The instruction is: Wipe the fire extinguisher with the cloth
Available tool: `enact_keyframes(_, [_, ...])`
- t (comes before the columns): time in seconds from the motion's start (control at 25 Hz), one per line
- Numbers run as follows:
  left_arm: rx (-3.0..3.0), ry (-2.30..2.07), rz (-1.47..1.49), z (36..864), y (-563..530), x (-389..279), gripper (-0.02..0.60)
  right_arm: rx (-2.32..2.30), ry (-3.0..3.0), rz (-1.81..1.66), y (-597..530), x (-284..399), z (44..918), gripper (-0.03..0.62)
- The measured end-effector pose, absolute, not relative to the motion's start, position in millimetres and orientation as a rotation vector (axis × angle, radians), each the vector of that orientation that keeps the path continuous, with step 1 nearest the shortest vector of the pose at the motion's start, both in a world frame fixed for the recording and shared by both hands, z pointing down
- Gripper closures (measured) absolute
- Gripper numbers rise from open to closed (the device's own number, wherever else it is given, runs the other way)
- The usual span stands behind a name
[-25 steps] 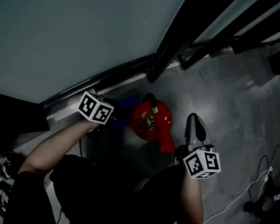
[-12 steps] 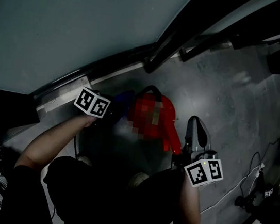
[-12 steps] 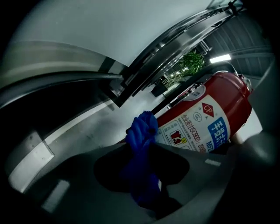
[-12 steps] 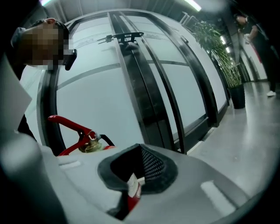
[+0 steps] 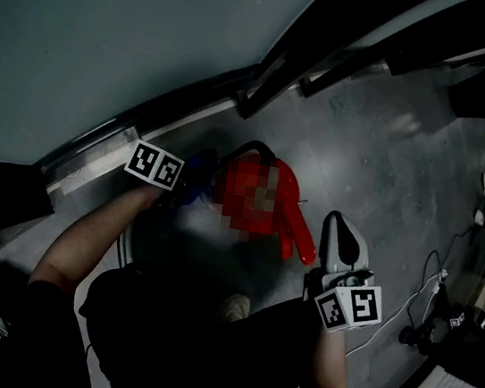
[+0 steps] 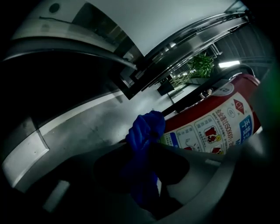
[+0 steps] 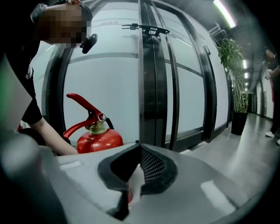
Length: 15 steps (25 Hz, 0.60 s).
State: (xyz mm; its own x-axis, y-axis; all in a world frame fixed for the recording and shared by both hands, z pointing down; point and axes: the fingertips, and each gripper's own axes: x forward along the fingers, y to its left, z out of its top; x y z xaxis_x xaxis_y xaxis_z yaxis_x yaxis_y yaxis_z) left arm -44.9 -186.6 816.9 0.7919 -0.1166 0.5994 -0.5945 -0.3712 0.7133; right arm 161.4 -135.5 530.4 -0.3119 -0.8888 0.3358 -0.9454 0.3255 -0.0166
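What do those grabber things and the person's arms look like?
The left gripper and the right gripper are smooth grey plastic with dark-lined jaws. The right one's lining looks like mesh. Each carries a white cube with black square markers: the left cube and the right cube. The person wears a dark top with short sleeves.

The cylindrical metal fire extinguisher [image 6: 197, 113] is red. Its white label [image 6: 214, 127] is printed in red and blue, and its hose [image 6: 188, 97] is black. The crumpled soft cloth [image 6: 144, 133] is deep blue. The left claw [image 6: 146, 151] and the right claw [image 7: 138, 148] are grey with dark inner pads, and their cubes [image 5: 154, 166] carry black-and-white square markers. The smooth floor [image 5: 384, 155] is mottled grey.
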Motion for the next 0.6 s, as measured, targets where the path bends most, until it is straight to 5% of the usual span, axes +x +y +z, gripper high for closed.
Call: enact_keyframes(0.6, [1.787, -0.594, 0.598, 880, -177, -54, 0.456, 1.688, -2.258, 0.303, -129, 178, 533, 0.591])
